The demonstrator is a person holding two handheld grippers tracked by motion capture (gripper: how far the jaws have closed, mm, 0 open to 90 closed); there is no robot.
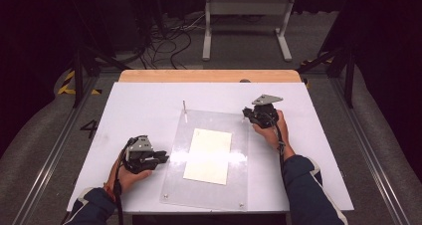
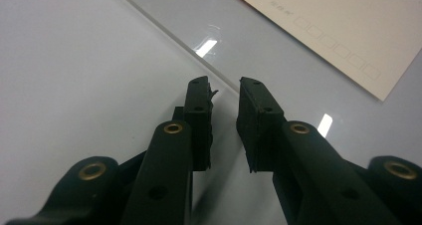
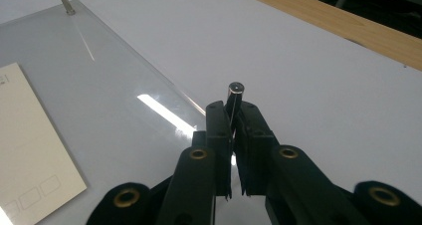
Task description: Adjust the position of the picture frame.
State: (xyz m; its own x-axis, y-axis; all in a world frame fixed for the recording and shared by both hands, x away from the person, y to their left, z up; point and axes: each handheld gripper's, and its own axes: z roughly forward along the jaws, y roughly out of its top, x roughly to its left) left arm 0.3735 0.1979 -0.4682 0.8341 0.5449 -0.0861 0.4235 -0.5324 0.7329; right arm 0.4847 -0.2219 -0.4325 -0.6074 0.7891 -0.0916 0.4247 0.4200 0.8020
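My right tongs (image 3: 233, 116) pinch a thin metal pin (image 3: 234, 96) upright at the clear plate's (image 1: 211, 185) far right edge, left tongs (image 2: 224, 100) spread and empty near its left edge; next, I judge, seating the pin calls for alignment.

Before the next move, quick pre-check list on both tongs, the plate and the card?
1. Right tongs shut on the thin metal pin: ok.
2. Left tongs open with nothing between the jaws: ok.
3. Left tongs at the clear plate's left edge: ok.
4. Cream card lying flat on the plate: ok.
5. Upright post standing at the plate's far left corner: ok.
6. Whether the plate is fastened to the white table: cannot tell.
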